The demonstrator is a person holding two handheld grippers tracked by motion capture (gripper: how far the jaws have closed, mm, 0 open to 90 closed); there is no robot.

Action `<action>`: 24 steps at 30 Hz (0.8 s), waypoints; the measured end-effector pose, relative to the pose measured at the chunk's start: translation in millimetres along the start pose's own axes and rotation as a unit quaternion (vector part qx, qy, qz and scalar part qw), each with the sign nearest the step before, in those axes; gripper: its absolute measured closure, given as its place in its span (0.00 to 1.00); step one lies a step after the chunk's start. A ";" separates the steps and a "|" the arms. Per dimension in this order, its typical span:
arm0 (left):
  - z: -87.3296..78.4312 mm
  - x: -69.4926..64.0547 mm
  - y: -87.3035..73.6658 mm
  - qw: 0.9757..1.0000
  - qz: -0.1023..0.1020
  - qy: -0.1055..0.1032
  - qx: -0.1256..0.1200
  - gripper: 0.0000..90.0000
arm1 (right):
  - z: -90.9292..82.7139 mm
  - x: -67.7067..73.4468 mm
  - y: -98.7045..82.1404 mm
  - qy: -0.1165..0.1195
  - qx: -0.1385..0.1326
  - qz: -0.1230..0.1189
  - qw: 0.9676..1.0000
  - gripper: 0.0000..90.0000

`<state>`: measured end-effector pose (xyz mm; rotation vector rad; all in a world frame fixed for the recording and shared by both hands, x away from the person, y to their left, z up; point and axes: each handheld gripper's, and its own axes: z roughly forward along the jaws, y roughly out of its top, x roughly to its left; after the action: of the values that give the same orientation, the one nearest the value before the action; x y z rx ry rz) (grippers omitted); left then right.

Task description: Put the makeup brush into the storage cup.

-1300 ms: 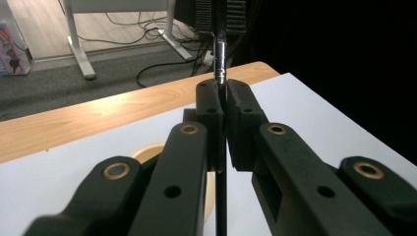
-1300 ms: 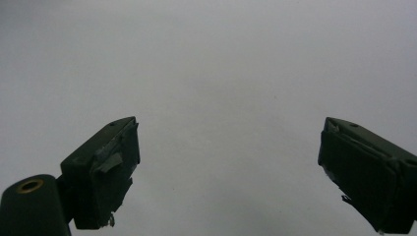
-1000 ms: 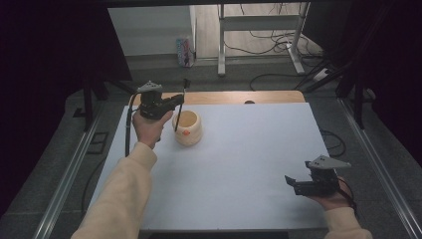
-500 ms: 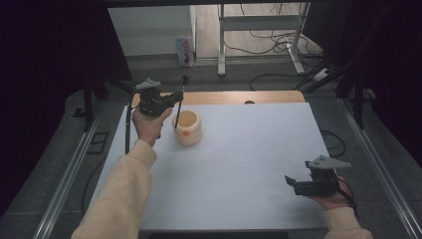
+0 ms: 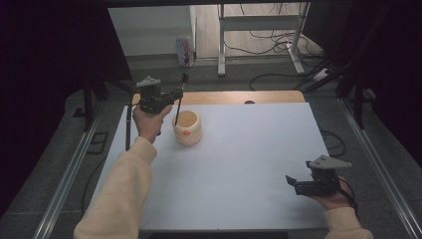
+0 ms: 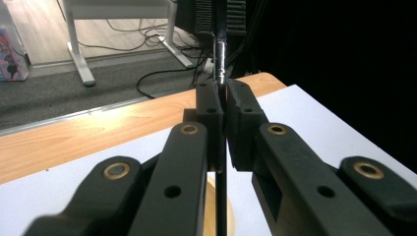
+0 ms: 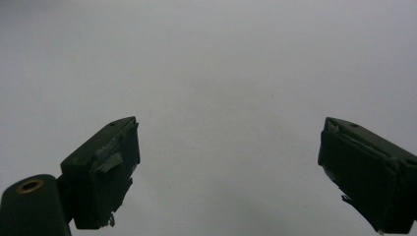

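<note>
A cream, rounded cup [image 5: 187,130] with a small orange mark stands on the white table [image 5: 239,159] at the far left. My left gripper [image 5: 175,95] hovers just left of and above the cup, shut on a thin black stick [image 5: 179,102] that slants down toward the cup's mouth. In the left gripper view the jaws [image 6: 223,101] pinch the stick [image 6: 221,54], whose silver collar shows above them, and the cup's rim [image 6: 210,211] lies below. My right gripper [image 5: 292,183] rests low near the front right edge, and its jaws [image 7: 228,157] stand open and empty over bare white table.
A wooden strip [image 5: 259,96] runs along the table's far edge. Metal rails [image 5: 74,169] flank the table on both sides. Beyond it are desk legs [image 5: 220,45] and loose cables [image 5: 268,37] on the floor.
My left gripper has lifted the stick slightly above the cup. The right gripper has not moved.
</note>
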<state>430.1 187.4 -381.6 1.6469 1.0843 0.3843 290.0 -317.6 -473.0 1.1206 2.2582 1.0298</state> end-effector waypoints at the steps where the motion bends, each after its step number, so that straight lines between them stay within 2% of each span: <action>1: 1.3 1.2 0.1 1.000 -0.002 0.000 0.000 0.96 | -0.1 -0.3 0.1 0.000 0.000 0.001 1.000 0.10; 7: 9.3 5.9 2.0 1.000 0.001 0.000 0.001 0.96 | 1.3 -1.4 0.0 0.000 0.002 0.001 1.000 0.10; 24: 26.2 17.6 -1.9 1.000 -0.020 0.009 -0.007 0.96 | 0.8 -2.7 -0.8 -0.002 0.002 0.001 1.000 0.10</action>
<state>457.3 185.9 -397.7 1.6104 1.1242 0.3797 291.7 -319.8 -474.0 1.1267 2.2579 1.0244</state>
